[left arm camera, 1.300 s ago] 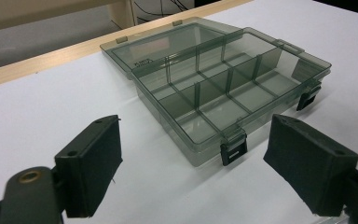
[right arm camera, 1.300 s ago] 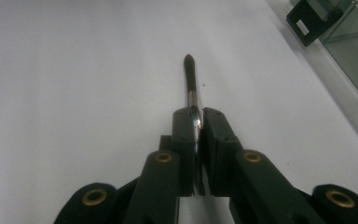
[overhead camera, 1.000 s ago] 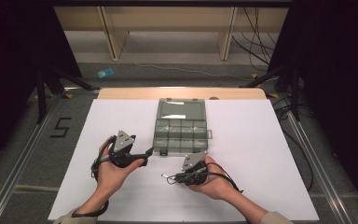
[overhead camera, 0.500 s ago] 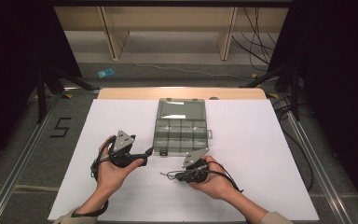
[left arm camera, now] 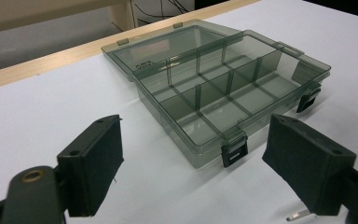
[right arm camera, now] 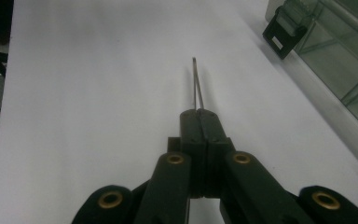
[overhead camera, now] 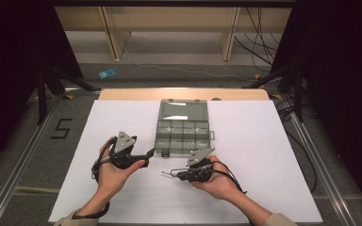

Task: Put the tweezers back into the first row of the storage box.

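Note:
A smoky clear compartment box [overhead camera: 183, 134] lies open at the middle of the white table, its lid [overhead camera: 184, 110] flat behind it and its cells bare. My left gripper [overhead camera: 149, 153] stands open just left of the box's front left corner. In the left gripper view the box [left arm camera: 223, 93] sits ahead of the wide-apart left gripper [left arm camera: 196, 149], nothing between the pads. My right gripper [overhead camera: 181, 175] lies in front of the box, pointing left, shut on a thin metal rod [overhead camera: 167, 173]. The rod [right arm camera: 197, 84] sticks straight out of the closed right gripper [right arm camera: 200, 114].
Two black latches [left arm camera: 233, 151] hang on the box's front wall; one latch [right arm camera: 283, 30] lies near the rod's tip. White table [overhead camera: 264, 141] spreads on both sides. Beyond its wooden far edge [overhead camera: 136, 94] are shelf legs and cables on the floor.

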The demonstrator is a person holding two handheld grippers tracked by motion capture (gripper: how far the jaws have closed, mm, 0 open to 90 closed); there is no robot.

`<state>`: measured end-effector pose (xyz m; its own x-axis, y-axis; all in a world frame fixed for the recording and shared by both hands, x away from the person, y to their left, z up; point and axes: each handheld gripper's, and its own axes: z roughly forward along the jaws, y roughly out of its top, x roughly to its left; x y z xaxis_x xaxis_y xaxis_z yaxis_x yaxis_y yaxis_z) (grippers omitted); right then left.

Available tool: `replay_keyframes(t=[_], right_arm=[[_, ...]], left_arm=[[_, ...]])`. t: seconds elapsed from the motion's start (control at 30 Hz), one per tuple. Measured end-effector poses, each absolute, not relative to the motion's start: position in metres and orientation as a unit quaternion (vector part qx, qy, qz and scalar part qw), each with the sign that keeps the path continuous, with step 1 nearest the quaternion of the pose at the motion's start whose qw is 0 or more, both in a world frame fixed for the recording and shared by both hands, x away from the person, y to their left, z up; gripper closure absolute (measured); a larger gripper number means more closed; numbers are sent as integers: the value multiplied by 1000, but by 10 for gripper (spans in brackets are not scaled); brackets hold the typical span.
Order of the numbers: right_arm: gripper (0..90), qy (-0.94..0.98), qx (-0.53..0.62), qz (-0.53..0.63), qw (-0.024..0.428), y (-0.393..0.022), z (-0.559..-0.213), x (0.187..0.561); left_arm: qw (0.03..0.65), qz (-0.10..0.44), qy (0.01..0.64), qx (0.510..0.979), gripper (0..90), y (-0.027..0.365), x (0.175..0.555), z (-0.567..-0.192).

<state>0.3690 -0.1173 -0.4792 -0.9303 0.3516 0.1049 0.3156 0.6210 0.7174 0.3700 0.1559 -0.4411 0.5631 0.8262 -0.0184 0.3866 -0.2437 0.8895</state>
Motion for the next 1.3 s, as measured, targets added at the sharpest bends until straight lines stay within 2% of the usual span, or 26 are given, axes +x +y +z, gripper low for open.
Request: replay_keyframes(t=[0.73, 1.3], right_arm=[[900, 880, 213, 422, 54, -136, -460, 381], [900, 871, 225, 432, 62, -143, -451, 387]], left_arm=[[466, 247, 409, 745, 180, 159, 371, -439], [466, 247, 409, 744, 180, 159, 371, -440]])
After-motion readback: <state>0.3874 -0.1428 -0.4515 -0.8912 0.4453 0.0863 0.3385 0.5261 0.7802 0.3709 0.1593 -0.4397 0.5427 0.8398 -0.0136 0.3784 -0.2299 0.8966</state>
